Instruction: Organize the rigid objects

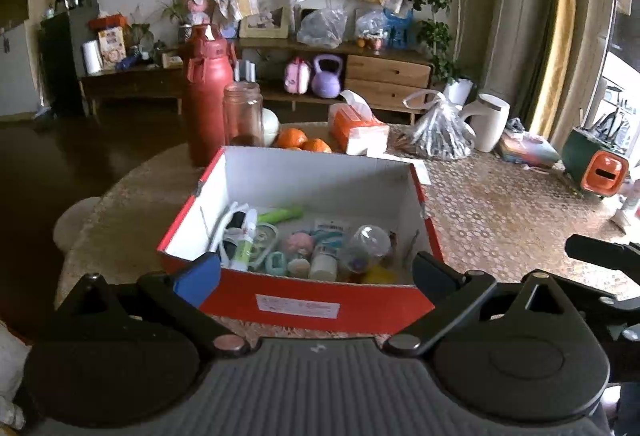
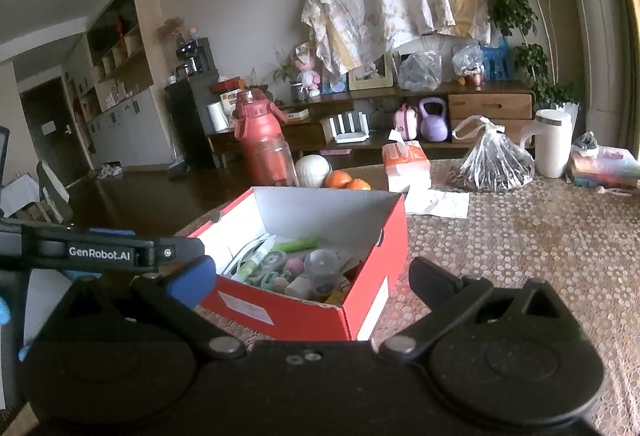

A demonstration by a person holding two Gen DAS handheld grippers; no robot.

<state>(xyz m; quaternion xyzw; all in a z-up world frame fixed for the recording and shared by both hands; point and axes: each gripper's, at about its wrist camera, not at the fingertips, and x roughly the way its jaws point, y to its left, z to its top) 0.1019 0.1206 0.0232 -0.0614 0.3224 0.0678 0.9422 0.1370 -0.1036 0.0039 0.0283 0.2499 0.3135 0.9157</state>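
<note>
Since both of your grippers are hanging back in front of the red box (image 1: pixel 316 300) with nothing in them, you've got time to think about what can bite you here. Your left gripper (image 1: pixel 316 268) has its fingers spread wide, about as wide as the box's near wall, and your right gripper (image 2: pixel 312 280) is just as wide open and empty, sitting off the box's near corner. The stuff you're sorting is all piled in the bottom of that box: a green tube (image 1: pixel 280 214), a clear dome capsule (image 1: pixel 366 244), a small white bottle (image 1: pixel 324 264), some teal rings (image 1: pixel 276 262) and white cords along the left side, all touching and overlapping. That's my main worry: reach in for one piece and a finger probably snags a cord or ring and drags half the pile up with it. The dome capsule looks smooth and round, so I'd guess it squirts out of a pinch. The box is light cardboard, so bumping its wall on the way in could shove it across the table (image 1: pixel 500 212) toward the glass jar (image 1: pixel 242 112) and the tall red bottle (image 1: pixel 208 92) standing just behind it. Your two grippers are also close side by side, so they could clash.
</note>
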